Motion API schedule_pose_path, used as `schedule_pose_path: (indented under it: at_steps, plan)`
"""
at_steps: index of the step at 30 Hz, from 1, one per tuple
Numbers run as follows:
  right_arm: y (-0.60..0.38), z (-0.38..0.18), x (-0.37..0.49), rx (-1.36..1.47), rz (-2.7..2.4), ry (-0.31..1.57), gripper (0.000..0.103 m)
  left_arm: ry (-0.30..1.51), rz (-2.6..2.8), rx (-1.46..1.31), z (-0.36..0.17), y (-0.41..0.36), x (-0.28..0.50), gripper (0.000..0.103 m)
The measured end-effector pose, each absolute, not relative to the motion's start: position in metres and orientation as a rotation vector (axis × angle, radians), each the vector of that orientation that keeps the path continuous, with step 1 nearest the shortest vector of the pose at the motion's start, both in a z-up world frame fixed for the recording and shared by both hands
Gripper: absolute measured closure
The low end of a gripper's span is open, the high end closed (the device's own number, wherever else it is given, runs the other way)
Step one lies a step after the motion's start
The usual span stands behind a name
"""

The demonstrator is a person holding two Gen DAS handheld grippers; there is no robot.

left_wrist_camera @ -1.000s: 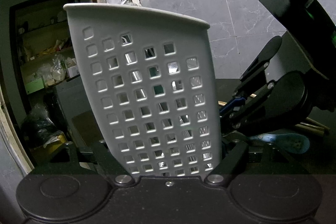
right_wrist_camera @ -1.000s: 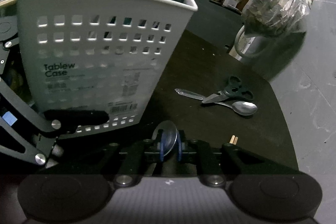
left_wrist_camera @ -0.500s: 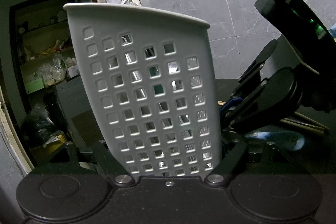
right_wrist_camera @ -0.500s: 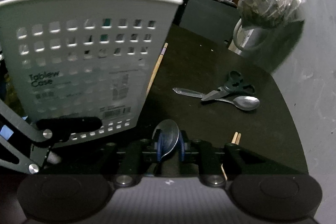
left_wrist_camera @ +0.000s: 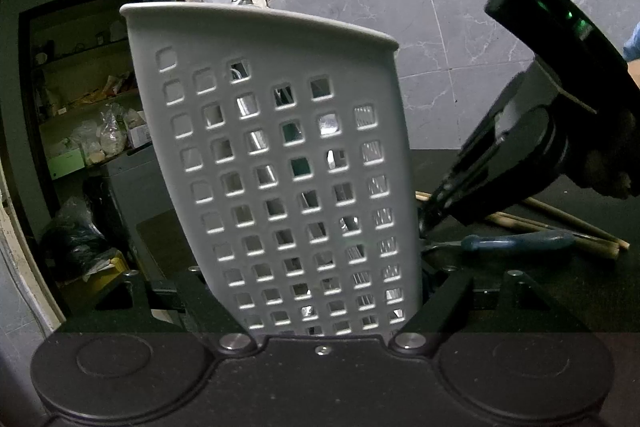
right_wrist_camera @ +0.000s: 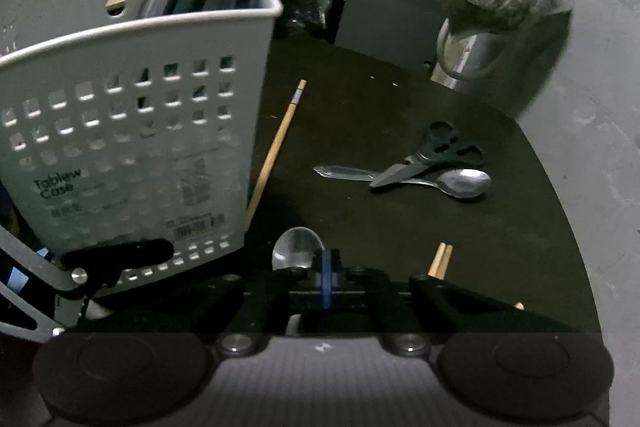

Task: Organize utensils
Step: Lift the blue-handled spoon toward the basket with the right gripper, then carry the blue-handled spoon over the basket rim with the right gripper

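A white perforated utensil basket (left_wrist_camera: 280, 167) stands between my left gripper's fingers; the left gripper (left_wrist_camera: 320, 307) is shut on its base. In the right wrist view the basket (right_wrist_camera: 132, 131) holds several utensils. My right gripper (right_wrist_camera: 316, 267) is shut on a metal spoon (right_wrist_camera: 296, 253), bowl up, low beside the basket. On the black table lie a chopstick (right_wrist_camera: 276, 147), black scissors (right_wrist_camera: 436, 155) across another spoon (right_wrist_camera: 460, 183), and a chopstick pair (right_wrist_camera: 440, 259).
A blue-handled utensil (left_wrist_camera: 516, 241) and wooden chopsticks (left_wrist_camera: 568, 223) lie to the basket's right in the left wrist view. A steel pot with a bagged bundle (right_wrist_camera: 500, 7) stands at the table's far right. The round table edge (right_wrist_camera: 560, 207) curves on the right.
My right gripper with the spoon has moved right and back from the basket, uncovering a chopstick beside it. The left gripper and basket have stayed still.
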State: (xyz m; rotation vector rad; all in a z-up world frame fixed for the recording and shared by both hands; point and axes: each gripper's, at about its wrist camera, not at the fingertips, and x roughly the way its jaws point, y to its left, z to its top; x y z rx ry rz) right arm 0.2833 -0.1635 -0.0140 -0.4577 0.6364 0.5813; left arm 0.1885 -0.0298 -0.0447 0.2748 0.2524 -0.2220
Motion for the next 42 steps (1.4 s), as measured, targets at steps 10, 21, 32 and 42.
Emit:
schedule_pose_path:
  at_steps: [10, 21, 32, 42]
  plan:
    - [-0.182, -0.012, 0.299, -0.328, 0.613, 0.690, 0.079, 0.252, -0.221, 0.276, -0.044, -0.031, 0.188, 0.022]
    - [-0.199, -0.018, 0.327, -0.217, 0.756, 0.731, 0.060, 0.255, -0.220, 0.277, -0.044, -0.031, 0.188, 0.022]
    - [-0.200, -0.017, 0.344, -0.190, 0.926, 0.752, 0.059, 0.257, -0.221, 0.277, -0.044, -0.031, 0.189, 0.022]
    - [-0.183, -0.019, 0.336, -0.294, 0.975, 0.727, 0.091, 0.261, -0.218, 0.276, -0.042, -0.031, 0.189, 0.022]
